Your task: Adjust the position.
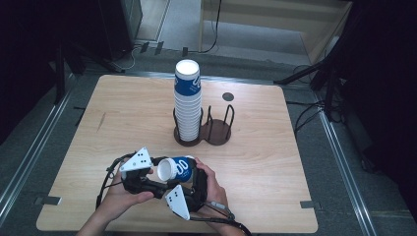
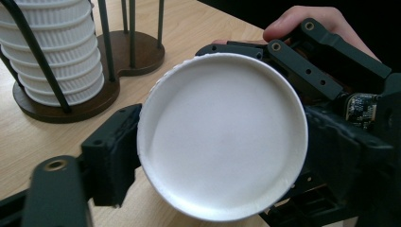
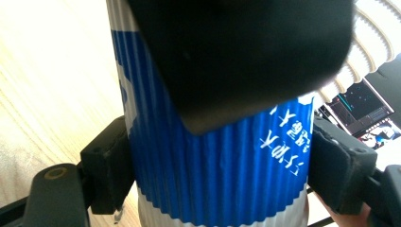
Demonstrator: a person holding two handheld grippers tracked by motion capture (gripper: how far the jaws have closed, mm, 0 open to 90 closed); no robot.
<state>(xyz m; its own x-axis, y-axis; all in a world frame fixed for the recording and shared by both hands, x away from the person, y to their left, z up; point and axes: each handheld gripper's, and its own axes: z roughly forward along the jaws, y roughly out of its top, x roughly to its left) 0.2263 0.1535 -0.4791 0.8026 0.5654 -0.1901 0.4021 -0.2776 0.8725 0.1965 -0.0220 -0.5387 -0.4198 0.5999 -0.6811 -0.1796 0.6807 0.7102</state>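
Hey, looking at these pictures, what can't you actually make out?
- Right gripper view: a dark blurred gripper part covers the upper blue-and-white ribbed paper cup.
- Left gripper view: that cup's flat end hides its printed side.
- High view: the tall stack of paper cups hides part of the dark wire holder.

Light falls from above onto the desk [image 1: 255, 147], leaving the wood evenly bright while the room at both sides sinks into near black. Shadows under the cup stack [image 1: 187, 101] are short and soft. The high view is slightly soft and grainy. In the left gripper view the paper cup [image 2: 222, 137] is sharp, its white inside bright without blown glare. In the right gripper view a black shape very close to the lens is blurred, and the upper right corner is overexposed.
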